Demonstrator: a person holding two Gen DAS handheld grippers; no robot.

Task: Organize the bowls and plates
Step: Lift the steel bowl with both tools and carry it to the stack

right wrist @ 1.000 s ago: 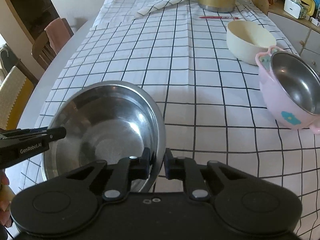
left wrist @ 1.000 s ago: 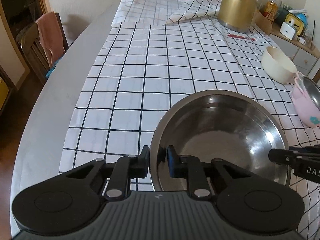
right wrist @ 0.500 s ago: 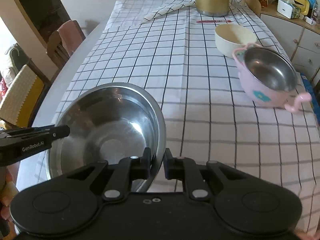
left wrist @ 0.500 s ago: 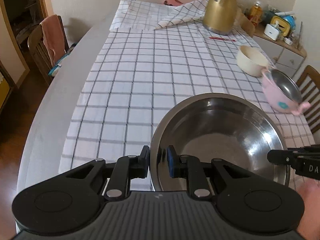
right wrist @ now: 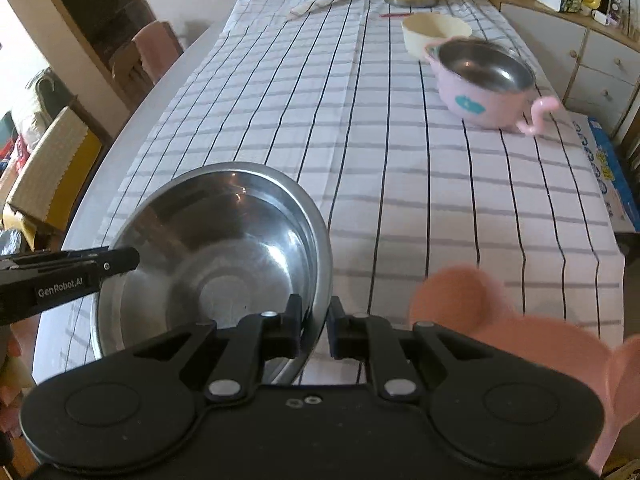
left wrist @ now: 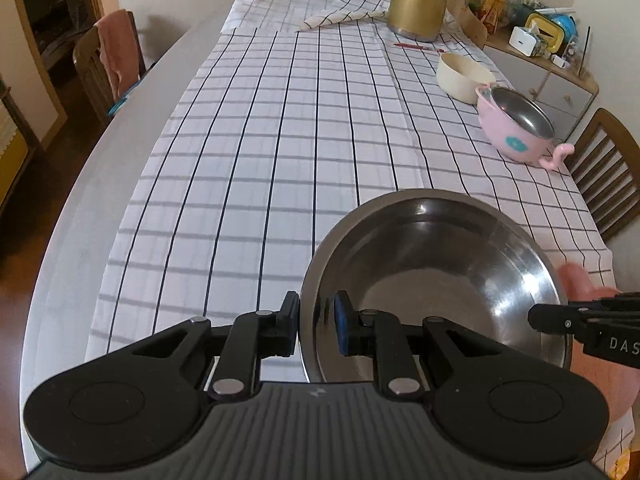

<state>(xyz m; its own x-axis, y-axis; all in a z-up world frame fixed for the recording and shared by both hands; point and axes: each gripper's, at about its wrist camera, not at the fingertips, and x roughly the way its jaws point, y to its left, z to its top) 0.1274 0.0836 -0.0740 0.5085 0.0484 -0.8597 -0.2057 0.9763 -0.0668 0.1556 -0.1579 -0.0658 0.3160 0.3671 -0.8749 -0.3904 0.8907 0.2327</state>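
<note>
- My left tongs [left wrist: 316, 328] are clamped on the near-left rim of the steel bowl [left wrist: 432, 280]: one finger outside the wall, the blue-padded one inside.
- My right tongs [right wrist: 314, 330] are pinched on the opposite rim of the same steel bowl [right wrist: 208, 264], rim sandwiched between both fingers.
- Each wrist view shows the other gripper's black tip reaching in at the bowl's far edge.
- Bowl: wide, shallow, polished stainless, thin rolled lip, flat round base, empty; smeared reflections on the inner wall. It sits at the near end of the desk over the checked tablecloth [left wrist: 280, 140]; I cannot tell whether it is lifted or resting.
- Further along the right side: a pink bowl with steel liner [left wrist: 516, 128], curled handle, blue flower mark, tilted toward me [right wrist: 484, 80].
- Just behind and touching it, a cream bowl [left wrist: 464, 76], upright [right wrist: 434, 32].
- Far end: gold kettle [left wrist: 418, 0], red pen [left wrist: 416, 46] beside it, cloth bunched up there.
- Blurred pink shape [right wrist: 480, 312], lower right in the right view; I cannot identify it.
- Wooden chair [left wrist: 108, 64] with a pink towel stands left of the desk.
</note>
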